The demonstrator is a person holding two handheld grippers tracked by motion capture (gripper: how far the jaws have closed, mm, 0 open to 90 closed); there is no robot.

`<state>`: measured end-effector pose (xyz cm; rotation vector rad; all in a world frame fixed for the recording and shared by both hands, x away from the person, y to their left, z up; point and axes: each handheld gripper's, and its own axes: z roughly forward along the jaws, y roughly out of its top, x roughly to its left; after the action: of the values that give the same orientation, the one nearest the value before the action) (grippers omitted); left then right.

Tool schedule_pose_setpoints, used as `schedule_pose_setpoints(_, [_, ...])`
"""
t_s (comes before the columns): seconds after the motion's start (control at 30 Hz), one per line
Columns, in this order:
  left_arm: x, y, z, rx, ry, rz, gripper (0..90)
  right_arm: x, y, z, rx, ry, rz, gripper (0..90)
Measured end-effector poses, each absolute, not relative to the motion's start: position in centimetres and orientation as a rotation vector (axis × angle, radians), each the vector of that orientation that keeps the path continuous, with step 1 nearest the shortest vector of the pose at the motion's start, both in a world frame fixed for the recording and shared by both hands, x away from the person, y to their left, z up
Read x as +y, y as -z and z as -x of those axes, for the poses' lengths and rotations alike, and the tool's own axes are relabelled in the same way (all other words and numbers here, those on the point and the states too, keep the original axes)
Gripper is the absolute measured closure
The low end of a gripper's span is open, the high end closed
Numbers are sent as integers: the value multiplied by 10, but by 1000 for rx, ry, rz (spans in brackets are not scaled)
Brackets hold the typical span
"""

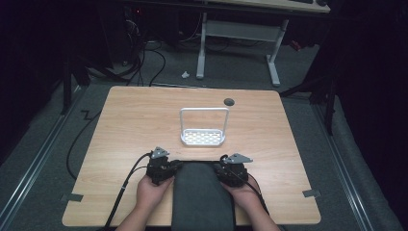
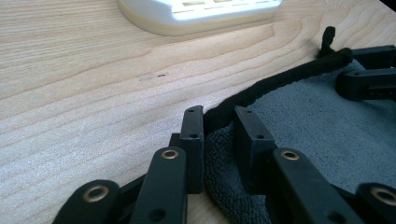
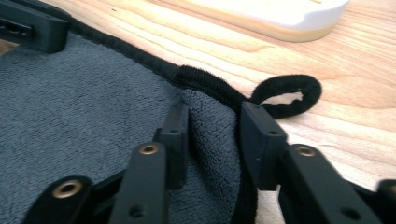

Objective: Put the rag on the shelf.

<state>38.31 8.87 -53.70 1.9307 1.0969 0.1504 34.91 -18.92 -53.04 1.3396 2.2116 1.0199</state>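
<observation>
A dark grey towel point(image 1: 202, 192) lies folded at the table's near edge, between the person's two hands. My left gripper point(image 1: 173, 164) is at its far left corner; in the left gripper view the black hem point(image 2: 280, 81) runs between the jaws, and the gripper point(image 2: 219, 126) is shut on the towel point(image 2: 317, 121). My right gripper point(image 1: 223, 166) is at the far right corner. There the gripper point(image 3: 212, 123) pinches a raised fold of the towel point(image 3: 84, 102), just beside the hanging loop point(image 3: 289, 93). A white rack point(image 1: 203, 137) with a tall handle stands just beyond.
The rack's base point(image 2: 201, 14) lies close ahead of both grippers. A black round grommet point(image 1: 229, 102) sits near the table's far edge. Grey tape marks point(image 1: 72, 197) are at the near corners. Cables point(image 1: 125, 185) trail off the left side.
</observation>
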Motion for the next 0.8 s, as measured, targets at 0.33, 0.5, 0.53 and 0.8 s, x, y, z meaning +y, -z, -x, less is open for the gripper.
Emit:
schedule_pose_setpoints(0.33, [88,536,-382,1090,-147,-1930,761,-188,531,-346,2219,-1046,-1306,756])
schedule_pose_setpoints(0.5, [90,535,-380,1067,-144,-1909,790,-189,528,-341,2191,-1049,-1283,757])
schedule_pose_setpoints(0.53, [90,534,-379,1060,-153,-1910,794,-190,527,-340,2183,-1053,-1278,757])
schedule_pose_setpoints(0.8, [88,528,-373,1055,-183,-1867,802,-188,523,-333,2137,-1073,-1245,757])
